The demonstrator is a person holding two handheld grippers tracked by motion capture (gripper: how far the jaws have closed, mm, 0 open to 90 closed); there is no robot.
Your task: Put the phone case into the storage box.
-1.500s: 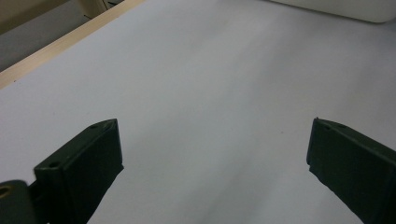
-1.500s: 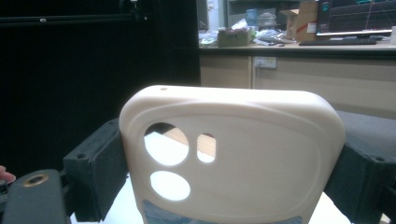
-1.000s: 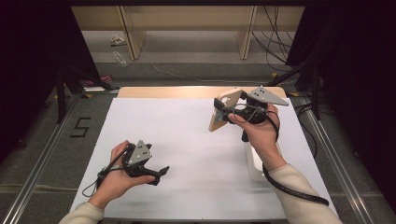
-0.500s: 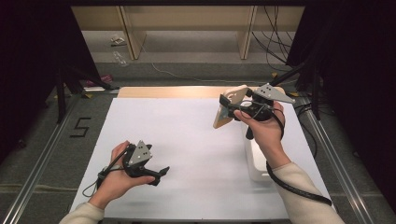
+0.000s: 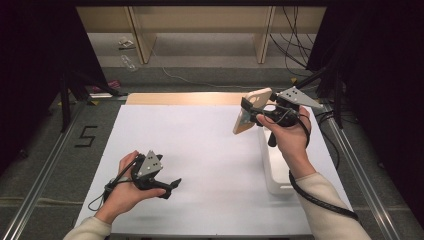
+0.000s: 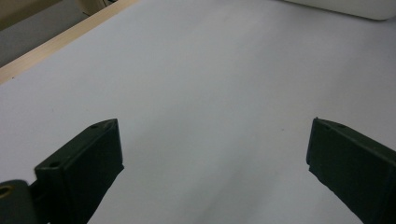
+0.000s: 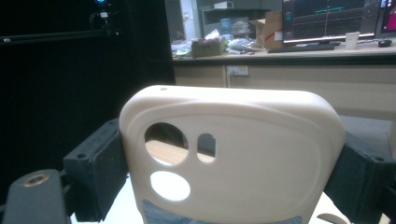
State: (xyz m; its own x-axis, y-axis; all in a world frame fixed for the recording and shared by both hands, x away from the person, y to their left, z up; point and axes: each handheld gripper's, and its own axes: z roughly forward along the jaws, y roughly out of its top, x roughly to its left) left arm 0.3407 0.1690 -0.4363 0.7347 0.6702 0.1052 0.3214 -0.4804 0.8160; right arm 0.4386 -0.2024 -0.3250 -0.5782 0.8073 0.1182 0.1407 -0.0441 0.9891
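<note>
Phone case (image 7: 233, 154) sits clamped in the right gripper (image 5: 250, 111) above the table (image 5: 200, 150); left gripper (image 5: 172, 184) gapes apart.

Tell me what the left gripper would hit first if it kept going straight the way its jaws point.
Likely nothing soon: the left gripper stands open and empty, aimed low across the bare white table surface. The white tray sits at the far end of that line, so it would probably come first, though depth is hard to judge.

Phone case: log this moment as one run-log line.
right gripper shut on phone case, lifted above table | left gripper open, holding nothing, low over table | white tray beside right forearm
</note>
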